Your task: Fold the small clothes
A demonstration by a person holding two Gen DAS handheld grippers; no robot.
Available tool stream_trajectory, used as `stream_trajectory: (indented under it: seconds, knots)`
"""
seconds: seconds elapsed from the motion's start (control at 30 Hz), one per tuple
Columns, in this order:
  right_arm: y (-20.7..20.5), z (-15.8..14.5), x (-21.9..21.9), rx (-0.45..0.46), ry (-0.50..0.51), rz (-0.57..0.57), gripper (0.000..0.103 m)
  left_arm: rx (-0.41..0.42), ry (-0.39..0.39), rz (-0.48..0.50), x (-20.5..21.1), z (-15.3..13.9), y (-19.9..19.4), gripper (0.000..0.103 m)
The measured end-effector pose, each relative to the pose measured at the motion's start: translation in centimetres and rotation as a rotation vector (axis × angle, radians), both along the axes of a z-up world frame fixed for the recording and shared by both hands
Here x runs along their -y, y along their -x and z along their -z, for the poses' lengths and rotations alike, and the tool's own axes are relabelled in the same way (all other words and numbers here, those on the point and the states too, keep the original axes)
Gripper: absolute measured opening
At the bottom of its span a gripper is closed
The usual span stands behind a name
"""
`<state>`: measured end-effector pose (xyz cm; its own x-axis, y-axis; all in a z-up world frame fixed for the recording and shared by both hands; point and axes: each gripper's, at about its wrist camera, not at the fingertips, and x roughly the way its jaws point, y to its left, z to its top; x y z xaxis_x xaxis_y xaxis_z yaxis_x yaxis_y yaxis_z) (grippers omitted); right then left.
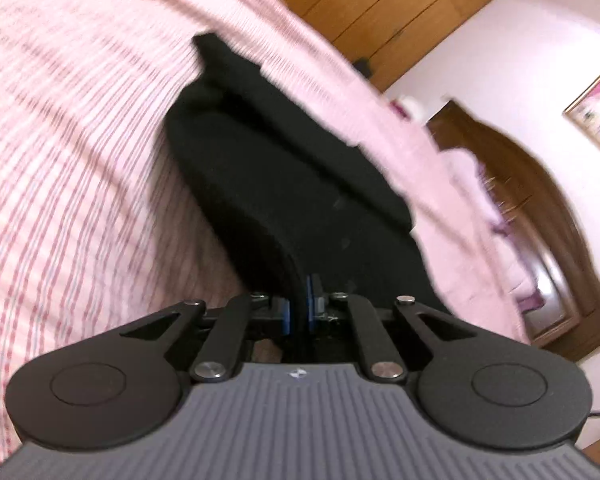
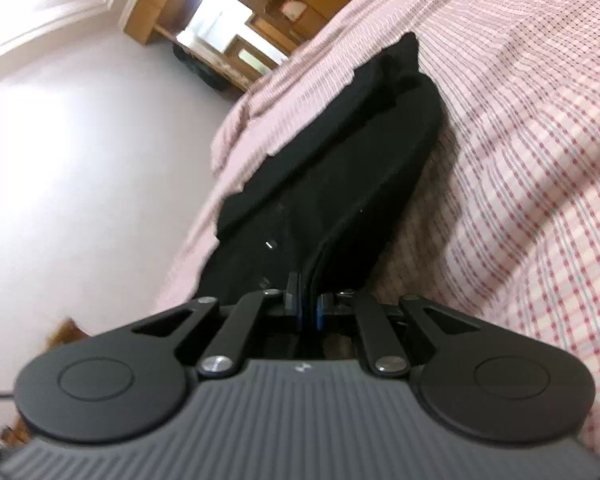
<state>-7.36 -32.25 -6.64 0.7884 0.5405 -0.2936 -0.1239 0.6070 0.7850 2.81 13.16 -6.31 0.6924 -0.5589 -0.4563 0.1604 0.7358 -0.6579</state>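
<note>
Both jaws clenched on the same black garment (image 1: 284, 184). My left gripper (image 1: 298, 308) has its blue pads pinched on a folded edge of the cloth, fabric running straight out from between them. My right gripper (image 2: 308, 312) does the same on another edge, pads nearly together with a thin layer of cloth between. From both wrist views the garment stretches away from the jaws toward the bed (image 2: 520, 140), which is covered in a pink-and-white checked sheet. Far end of the garment touches or lies on the sheet; near end is lifted in my grip, with a shadow under it in the right view. Fabric looks doubled over, with a visible fold ridge along its length. Left view is motion-blurred, so fine detail on the sheet is unclear. Background: wooden wardrobe (image 1: 380, 4), a framed picture (image 1: 598, 114) on the wall, wooden shelving (image 2: 236, 12) in the right view.
</note>
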Motion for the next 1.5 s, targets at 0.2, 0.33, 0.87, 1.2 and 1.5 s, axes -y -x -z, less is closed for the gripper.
stream_trajectory:
  seconds: [0.2, 0.33, 0.87, 1.2, 1.5]
  knots:
    - [-1.5, -2.5, 0.5, 0.083, -0.026, 0.033, 0.008, 0.067, 0.032, -0.035, -0.1, -2.7, -2.2, 0.008]
    - [-3.6, -4.2, 0.9, 0.133, -0.033, 0.057, 0.008, 0.121, 0.037, -0.073, 0.7, -4.8, -4.8, 0.008]
    - [-16.4, -9.3, 1.4, 0.294, 0.042, 0.163, 0.008, 0.216, -0.026, -0.268, 2.3, -10.9, -15.9, 0.008]
    - [-25.8, -7.6, 1.4, 0.234, 0.151, 0.226, 0.008, 0.164, -0.155, -0.312, 4.6, -8.3, -25.4, 0.008]
    - [-31.3, -1.8, 0.1, 0.077, 0.297, 0.250, 0.009, 0.042, -0.387, -0.289, 6.4, -1.5, -32.2, 0.008]
